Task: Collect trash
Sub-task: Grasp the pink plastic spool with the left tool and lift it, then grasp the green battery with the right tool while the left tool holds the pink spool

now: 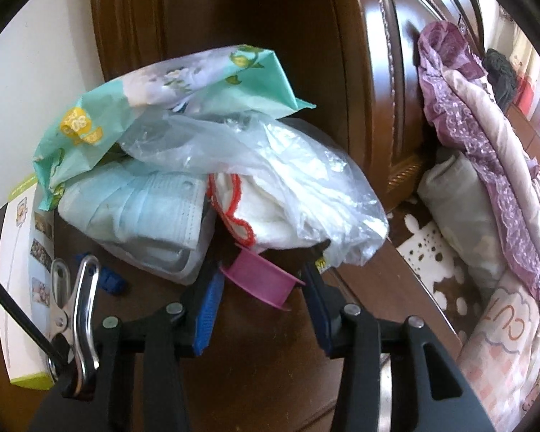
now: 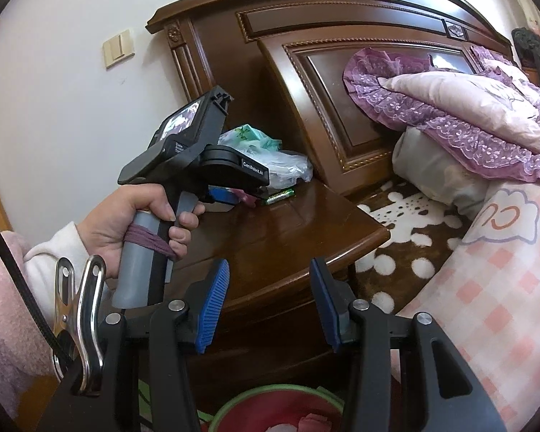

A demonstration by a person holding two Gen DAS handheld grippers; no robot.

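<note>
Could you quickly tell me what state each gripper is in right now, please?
Left gripper: open, fingers either side of the pink spool, not clamped on it.
Right gripper: open, empty, held back from the nightstand.

A spool (image 1: 259, 277) sits on the counter (image 2: 288, 223) before a pile of bags (image 1: 212, 165). A battery (image 2: 279, 196) lies right of the pile. The bed (image 2: 486, 252) stands right of the counter.

Dark wooden headboard (image 2: 342, 72), white wall (image 2: 72, 36)
</note>
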